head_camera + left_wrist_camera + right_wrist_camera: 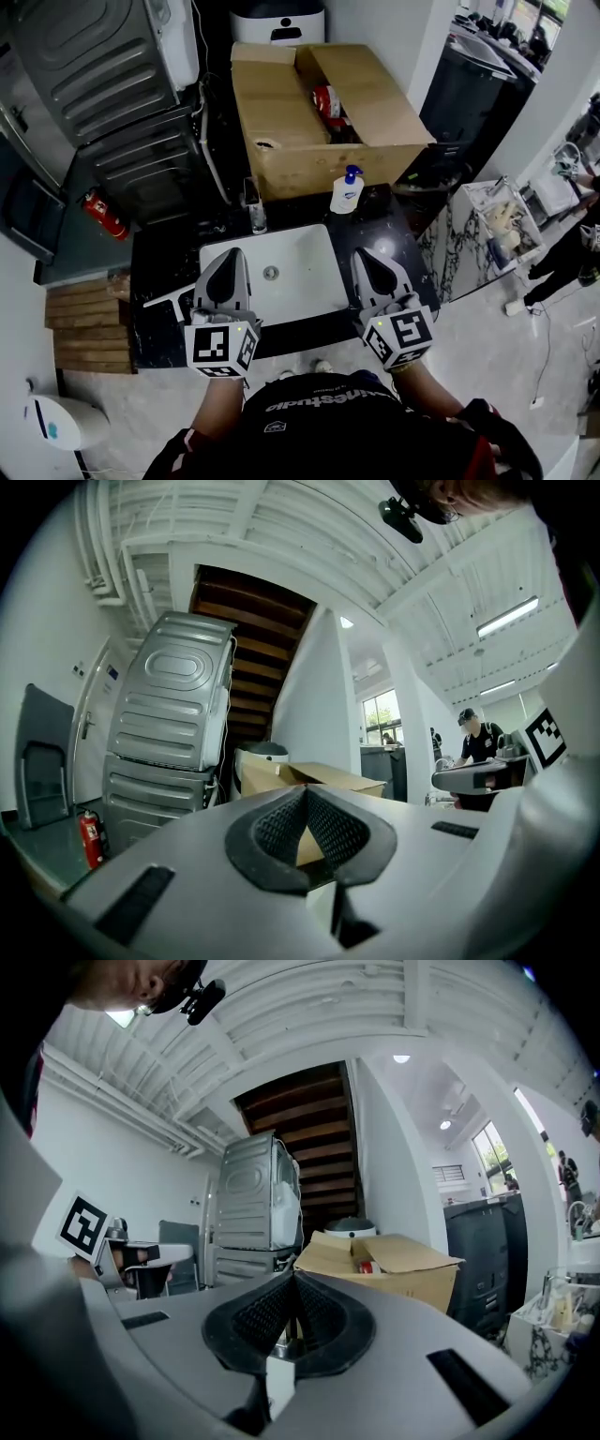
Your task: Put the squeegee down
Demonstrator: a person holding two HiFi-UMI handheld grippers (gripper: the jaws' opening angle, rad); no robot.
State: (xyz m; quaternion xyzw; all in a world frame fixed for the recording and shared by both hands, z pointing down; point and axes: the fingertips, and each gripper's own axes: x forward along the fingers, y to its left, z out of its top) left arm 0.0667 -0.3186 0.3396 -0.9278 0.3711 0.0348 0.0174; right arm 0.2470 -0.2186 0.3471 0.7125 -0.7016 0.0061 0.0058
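Observation:
The squeegee [167, 301], thin and pale, lies on the black countertop [164, 248] just left of my left gripper; neither gripper touches it. In the head view both grippers hover side by side over the front of the white sink [300, 267], pointing away from me. My left gripper [232, 255] [305, 794] is shut with nothing between its pads. My right gripper [362, 255] [292, 1279] also stands shut and empty, its tips meeting in a point.
A faucet [254, 208] and a soap bottle [347, 190] stand behind the sink. An open cardboard box [309, 112] sits beyond them. A tilted grey machine [112, 84], a red fire extinguisher [104, 215] and wooden planks [80, 328] are at left. A person [483, 747] stands far right.

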